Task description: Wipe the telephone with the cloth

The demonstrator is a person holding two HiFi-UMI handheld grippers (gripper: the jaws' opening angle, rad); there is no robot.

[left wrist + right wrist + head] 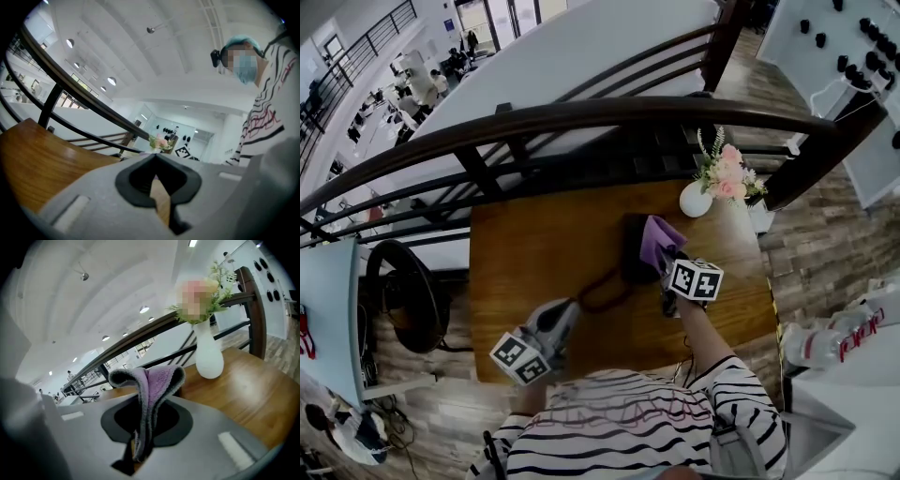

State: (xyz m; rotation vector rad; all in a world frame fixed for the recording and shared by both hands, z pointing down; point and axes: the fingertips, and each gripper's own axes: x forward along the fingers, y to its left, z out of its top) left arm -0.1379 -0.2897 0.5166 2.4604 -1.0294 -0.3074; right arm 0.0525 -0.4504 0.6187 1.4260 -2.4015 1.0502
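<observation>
A black telephone (632, 251) lies on the wooden table (525, 253), its dark cord (602, 298) looping toward me. My right gripper (665, 262) is shut on a purple cloth (659, 237), which rests against the phone's right side. In the right gripper view the cloth (157, 380) folds up out of the right gripper (146, 401), and the phone is hidden. My left gripper (571, 309) hovers near the table's front edge, just left of the cord. Seen in its own view, the left gripper (153, 159) has its jaws together and holds nothing.
A white vase (695, 200) of pink flowers stands at the table's back right, close behind the cloth; it also shows as the vase (208, 355) beside the cloth. A dark railing (581, 117) runs behind the table. A black chair (403, 295) stands left; bottles (834, 342) lie right.
</observation>
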